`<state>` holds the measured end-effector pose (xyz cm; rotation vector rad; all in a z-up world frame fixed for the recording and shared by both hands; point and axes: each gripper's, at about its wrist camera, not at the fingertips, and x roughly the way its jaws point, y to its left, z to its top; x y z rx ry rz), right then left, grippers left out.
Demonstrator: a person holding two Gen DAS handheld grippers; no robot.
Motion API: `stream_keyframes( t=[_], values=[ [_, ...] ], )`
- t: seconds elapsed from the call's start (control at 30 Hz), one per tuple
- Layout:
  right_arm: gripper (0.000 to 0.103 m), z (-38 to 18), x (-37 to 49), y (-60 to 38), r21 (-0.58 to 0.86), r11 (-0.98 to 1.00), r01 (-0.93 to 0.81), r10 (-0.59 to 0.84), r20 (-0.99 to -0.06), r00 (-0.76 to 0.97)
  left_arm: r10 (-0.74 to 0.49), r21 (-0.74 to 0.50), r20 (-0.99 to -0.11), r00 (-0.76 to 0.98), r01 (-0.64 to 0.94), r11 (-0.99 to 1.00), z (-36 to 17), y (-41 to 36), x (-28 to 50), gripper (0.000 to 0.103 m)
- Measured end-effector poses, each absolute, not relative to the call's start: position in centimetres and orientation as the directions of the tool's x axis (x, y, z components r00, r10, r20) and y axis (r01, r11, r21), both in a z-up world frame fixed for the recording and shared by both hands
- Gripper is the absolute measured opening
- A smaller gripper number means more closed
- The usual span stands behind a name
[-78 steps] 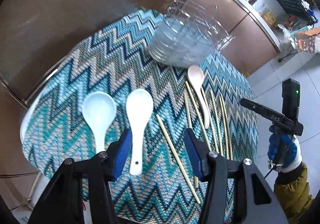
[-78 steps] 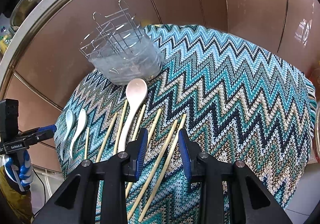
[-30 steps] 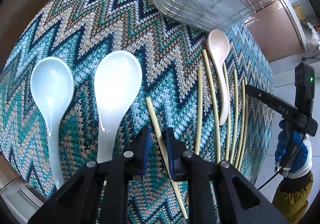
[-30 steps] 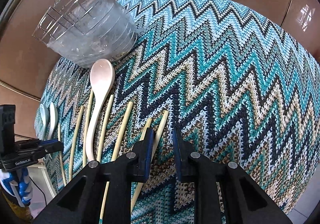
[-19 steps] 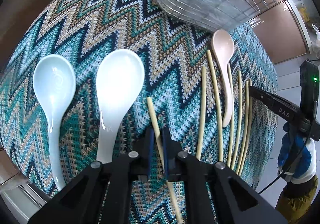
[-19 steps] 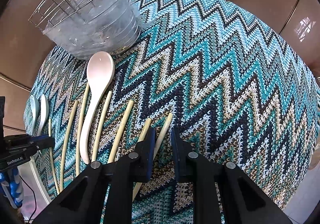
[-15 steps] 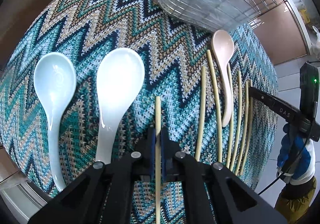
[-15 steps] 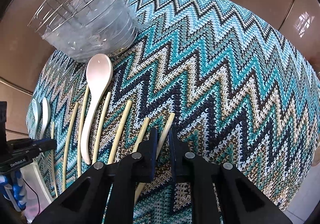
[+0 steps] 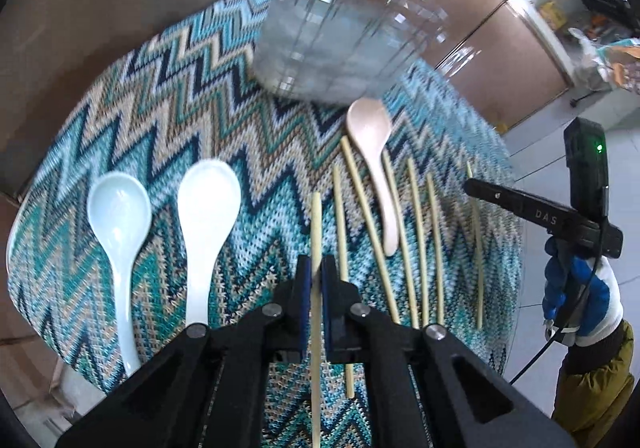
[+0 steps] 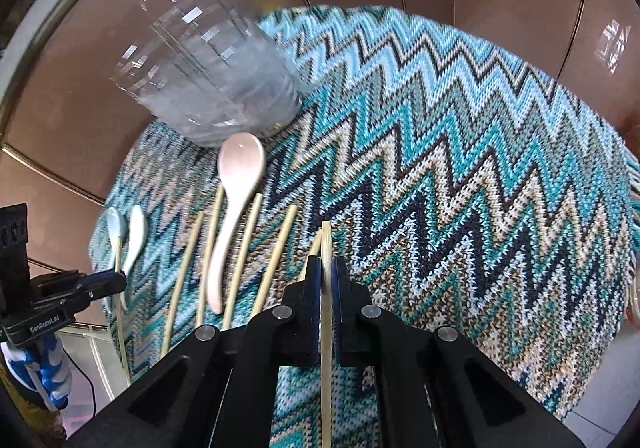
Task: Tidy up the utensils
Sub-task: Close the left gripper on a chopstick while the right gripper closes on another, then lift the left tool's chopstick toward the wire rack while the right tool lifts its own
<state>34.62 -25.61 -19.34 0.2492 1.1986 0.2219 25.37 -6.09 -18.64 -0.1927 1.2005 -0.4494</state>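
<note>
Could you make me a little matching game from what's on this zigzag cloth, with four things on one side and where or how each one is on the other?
Things:
1. pink spoon
2. pale blue spoon
3. chopstick in the left gripper
4. wire rack

Place or state:
A. clamped between two blue pads
B. far end of the cloth, beyond all the utensils
C. outermost on the left, beside the white spoon
D. lying among the loose chopsticks, bowl toward the rack

Pairs: 1-D, 2-C, 3-A, 4-B
</note>
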Motion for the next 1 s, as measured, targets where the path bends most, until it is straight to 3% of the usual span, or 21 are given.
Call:
stream_keyframes(
  t=[1.0],
  values=[
    [0.005,-5.6,22.5,-26.6,0.276,0.945,-0.173,0.32,-0.679,0.661,-0.514,-0.351,-0.507,0.693,0.378,0.857,-5.9,0.1,18.0,0.004]
  ],
)
